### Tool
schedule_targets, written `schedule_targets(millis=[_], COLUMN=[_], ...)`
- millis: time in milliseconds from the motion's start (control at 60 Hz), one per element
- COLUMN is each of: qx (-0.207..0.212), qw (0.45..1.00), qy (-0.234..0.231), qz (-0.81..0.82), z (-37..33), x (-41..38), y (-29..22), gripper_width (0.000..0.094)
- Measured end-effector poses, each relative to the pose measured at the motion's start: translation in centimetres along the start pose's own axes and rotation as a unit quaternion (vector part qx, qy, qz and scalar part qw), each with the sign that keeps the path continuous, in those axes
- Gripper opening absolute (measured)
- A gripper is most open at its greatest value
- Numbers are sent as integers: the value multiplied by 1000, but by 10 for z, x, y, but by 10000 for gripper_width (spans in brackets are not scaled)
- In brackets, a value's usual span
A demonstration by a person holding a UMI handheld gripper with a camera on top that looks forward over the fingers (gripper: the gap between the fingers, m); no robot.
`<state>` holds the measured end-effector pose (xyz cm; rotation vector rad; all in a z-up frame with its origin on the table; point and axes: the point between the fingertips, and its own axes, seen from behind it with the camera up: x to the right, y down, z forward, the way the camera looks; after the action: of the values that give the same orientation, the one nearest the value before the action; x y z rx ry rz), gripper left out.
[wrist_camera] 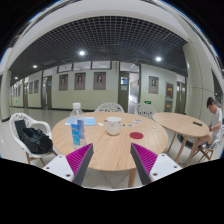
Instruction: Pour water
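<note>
A wide-angle view looks forward along a hand-held gripper toward a round wooden tabletop in a large hall with ceiling lights and framed pictures along the far wall. The gripper's two fingers, each with a magenta pad, rise from the bottom of the view with a wide gap between them; they are spread apart and hold nothing. On the tabletop, beyond the fingers, stands a clear plastic water bottle with a blue label, upright, its long axis vertical. It lies ahead of the gripper and off toward the left finger, not in line with the gap between the fingers. Nearer the middle of the tabletop, farther back and about in line with that gap, sits a pale cup or mug, well apart from the bottle. A small red disc, perhaps a lid or coaster, lies flat to the right of the cup, ahead of the right finger. A white chair with a dark bag on it stands to the left of the tabletop, and a second round table stands off to the right, where part of a seated person shows. Judging from this layout, pouring has not begun: the gripper would need to go forward and leftward to bring the upright bottle between its fingers.
</note>
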<state>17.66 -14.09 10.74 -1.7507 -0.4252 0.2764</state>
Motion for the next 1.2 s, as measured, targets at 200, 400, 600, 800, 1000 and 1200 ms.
schedule_targets(millis=[200,400,600,800,1000,1200], qx=[12,10,14,19,32,29], qw=[1000,997,996,1000,999,999], qy=[-24,-68,-87,-7,18,-16], qz=[-5,-15,-12,-8,13,39], z=[-11,18,91,182,211,218], x=[-27,-98,-157,-154,-148,-154], y=[-26,-33,-36,-35,-31,-36], gripper_width=[812,816,802,761,448,327])
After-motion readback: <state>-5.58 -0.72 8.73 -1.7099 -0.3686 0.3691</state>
